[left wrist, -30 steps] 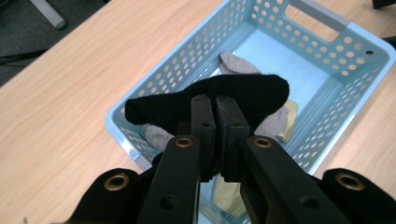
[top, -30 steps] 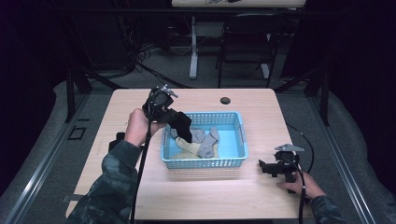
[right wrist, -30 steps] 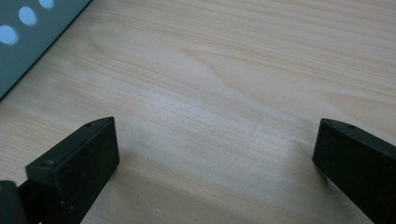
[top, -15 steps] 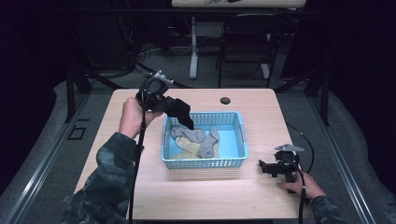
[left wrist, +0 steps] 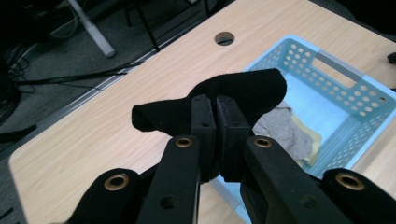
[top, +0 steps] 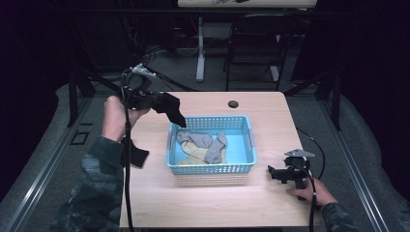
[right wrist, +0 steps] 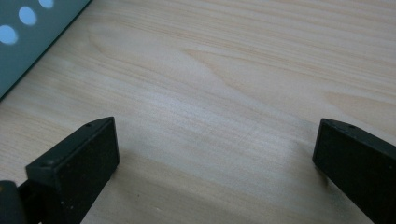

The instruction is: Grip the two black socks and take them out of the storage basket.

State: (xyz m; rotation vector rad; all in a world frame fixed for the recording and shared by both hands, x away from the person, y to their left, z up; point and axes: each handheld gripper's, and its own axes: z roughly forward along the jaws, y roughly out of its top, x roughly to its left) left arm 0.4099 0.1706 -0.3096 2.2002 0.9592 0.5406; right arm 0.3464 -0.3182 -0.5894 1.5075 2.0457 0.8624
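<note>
My left gripper point(top: 162, 100) is raised over the table's left half, left of the blue basket point(top: 241, 166), and is shut on a black sock point(top: 172, 110) that hangs from it. In the left gripper view the jaws point(left wrist: 215, 105) pinch the middle of that black sock point(left wrist: 243, 86). Inside the basket point(left wrist: 327, 70) lie grey socks point(top: 203, 142) and a yellowish one point(top: 192, 157). A second black sock point(top: 138, 155) lies on the table left of the basket, partly behind the sleeve. My right gripper point(top: 271, 173) rests low at the front right, open, with only bare wood between its jaws point(right wrist: 217, 140).
The wooden table point(top: 270, 116) has a round dark hole point(top: 233, 104) near its far edge. A basket corner point(right wrist: 28, 42) lies just beyond the right gripper. A chair point(top: 256, 43) and desk legs stand past the table. Cables trail from both grippers.
My left hand has lifted the black sock up and to the left, away from the basket's near-left corner. The right gripper has stayed put.
</note>
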